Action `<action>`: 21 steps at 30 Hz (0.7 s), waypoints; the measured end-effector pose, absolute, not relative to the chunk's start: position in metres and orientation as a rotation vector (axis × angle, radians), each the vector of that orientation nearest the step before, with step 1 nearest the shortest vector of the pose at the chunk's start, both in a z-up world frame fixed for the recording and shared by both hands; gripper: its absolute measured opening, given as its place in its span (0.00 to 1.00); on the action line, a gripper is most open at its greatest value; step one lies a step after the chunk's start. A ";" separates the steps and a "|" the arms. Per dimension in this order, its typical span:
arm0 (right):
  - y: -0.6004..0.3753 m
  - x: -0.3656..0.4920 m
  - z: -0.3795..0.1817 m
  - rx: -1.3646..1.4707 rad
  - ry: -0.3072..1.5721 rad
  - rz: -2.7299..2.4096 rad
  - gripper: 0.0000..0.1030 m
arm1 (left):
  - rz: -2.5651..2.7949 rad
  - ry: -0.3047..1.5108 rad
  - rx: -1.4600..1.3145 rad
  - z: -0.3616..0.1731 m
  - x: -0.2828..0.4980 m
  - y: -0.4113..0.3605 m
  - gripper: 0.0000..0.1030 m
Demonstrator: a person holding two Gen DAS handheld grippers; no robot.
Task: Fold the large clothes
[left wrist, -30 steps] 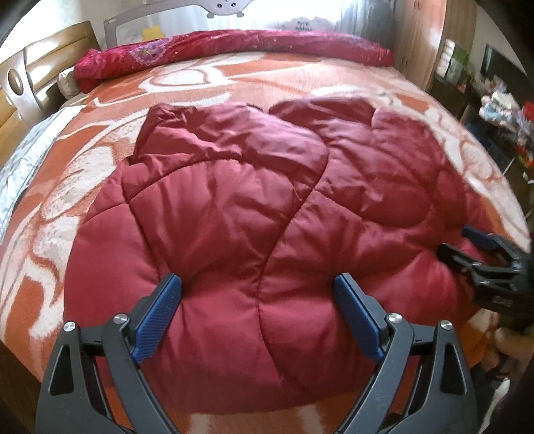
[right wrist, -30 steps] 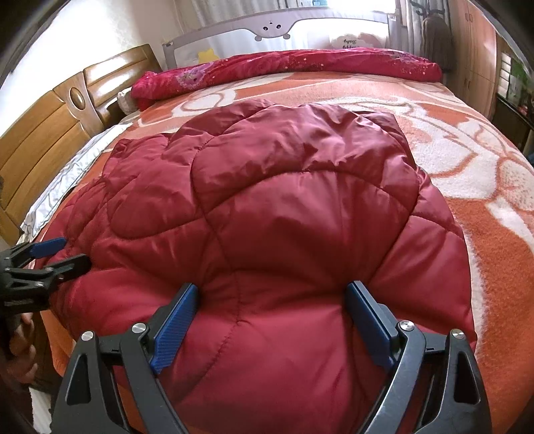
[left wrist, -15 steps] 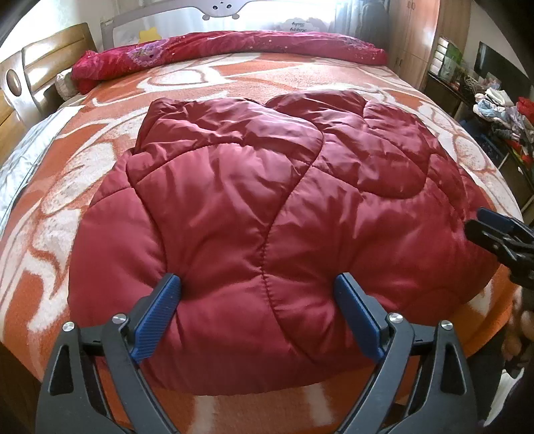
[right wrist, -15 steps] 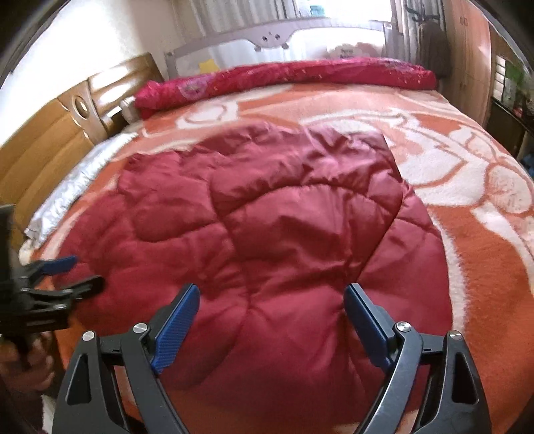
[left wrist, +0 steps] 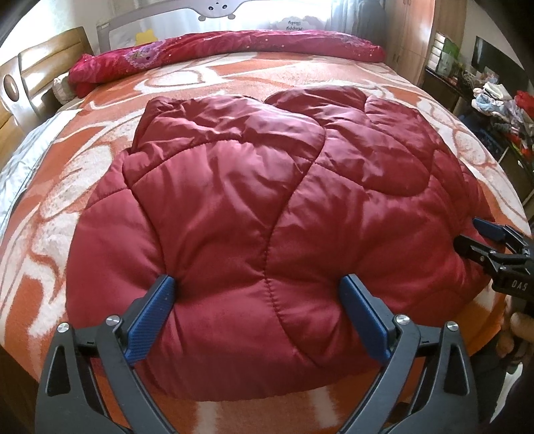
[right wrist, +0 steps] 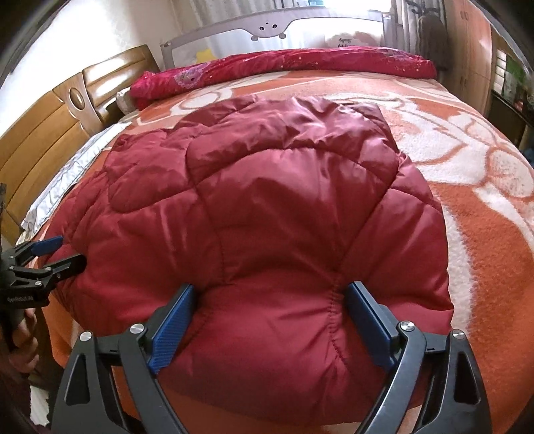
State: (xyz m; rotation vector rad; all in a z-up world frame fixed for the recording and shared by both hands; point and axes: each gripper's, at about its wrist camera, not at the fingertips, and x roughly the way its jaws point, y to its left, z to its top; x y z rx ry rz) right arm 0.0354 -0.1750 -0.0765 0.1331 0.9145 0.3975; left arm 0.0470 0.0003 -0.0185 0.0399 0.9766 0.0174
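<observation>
A dark red quilted padded coat lies folded in a rounded bundle on the orange and white bed blanket; it also shows in the right wrist view. My left gripper is open, its blue pads on either side of the coat's near edge toward the left. My right gripper is open the same way at the coat's near edge toward the right. Each gripper shows in the other's view: the right one and the left one, both at the coat's sides.
A red patterned duvet is rolled along the far side of the bed under a grey guard rail. A wooden headboard stands at the left. Cluttered shelves and a wardrobe stand at the right.
Both grippers have stayed open at the coat's near edge. The views have shifted slightly; the coat has settled a little flatter on the blanket.
</observation>
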 end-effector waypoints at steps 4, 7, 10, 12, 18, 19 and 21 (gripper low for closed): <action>-0.181 0.028 -0.063 0.156 0.903 0.398 0.87 | 0.019 0.963 0.043 -0.010 0.039 0.001 0.96; -0.182 0.016 -0.054 0.154 0.893 0.415 0.87 | 0.011 0.958 0.029 -0.004 0.029 0.004 0.96; -0.181 0.002 -0.046 0.140 0.884 0.438 0.87 | 0.010 0.960 0.011 -0.002 0.021 0.010 0.96; -0.181 -0.008 -0.042 0.133 0.881 0.455 0.87 | 0.011 0.961 -0.005 -0.001 0.013 0.016 0.96; -0.175 -0.031 -0.038 0.083 0.912 0.512 0.89 | 0.023 0.966 -0.018 0.002 -0.007 0.028 0.96; -0.173 -0.036 -0.039 0.065 0.920 0.519 0.89 | 0.028 0.962 -0.010 0.003 -0.009 0.028 0.96; -0.168 -0.045 -0.041 0.028 0.937 0.533 0.89 | 0.039 0.947 0.028 0.004 -0.017 0.026 0.96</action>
